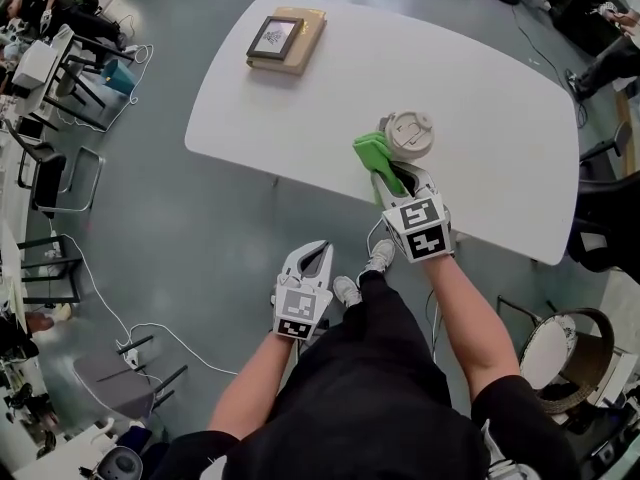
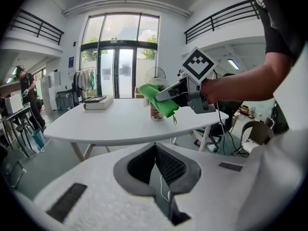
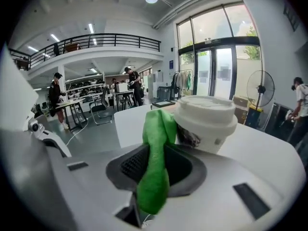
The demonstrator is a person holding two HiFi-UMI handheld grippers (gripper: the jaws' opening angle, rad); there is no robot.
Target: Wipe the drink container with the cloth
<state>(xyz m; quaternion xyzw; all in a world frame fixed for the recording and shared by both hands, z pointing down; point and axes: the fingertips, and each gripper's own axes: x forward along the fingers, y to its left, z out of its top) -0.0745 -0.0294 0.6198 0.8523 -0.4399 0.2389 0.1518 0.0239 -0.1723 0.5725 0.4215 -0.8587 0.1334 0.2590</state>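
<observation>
The cup [image 1: 409, 134], a paper one with a white lid, is standing upright near the front edge of the white counter [image 1: 480, 78], on the side nearest the person. The right gripper [image 1: 393, 179] is reaching in over that edge with its jaws clamped on a green cloth [image 1: 374, 154]. In the right gripper view, the free end of the cloth [image 3: 155, 162] is sticking up past the jaws and lying against the side of the cup [image 3: 207, 119], just below the rim of the lid. The left gripper [image 1: 313, 256] is hanging low and well clear of the counter, down by the person's legs. Its jaws are closed together with nothing between them. From the left gripper view, the cloth [image 2: 161, 100] is covering part of the cup [image 2: 155, 110] as the right gripper [image 2: 185, 91] is holding it there. A book with a framed picture on top [image 1: 285, 38] is lying at the far end of the counter, well apart from all this. To my eye the wiping step itself is in hand, with the cloth just meeting the cup's wall. The next move is calling for a rub around or down that wall with light pressure. The cup is standing unsteadied and could slide or tip towards the far side, so the idle left gripper might need to brace it.
</observation>
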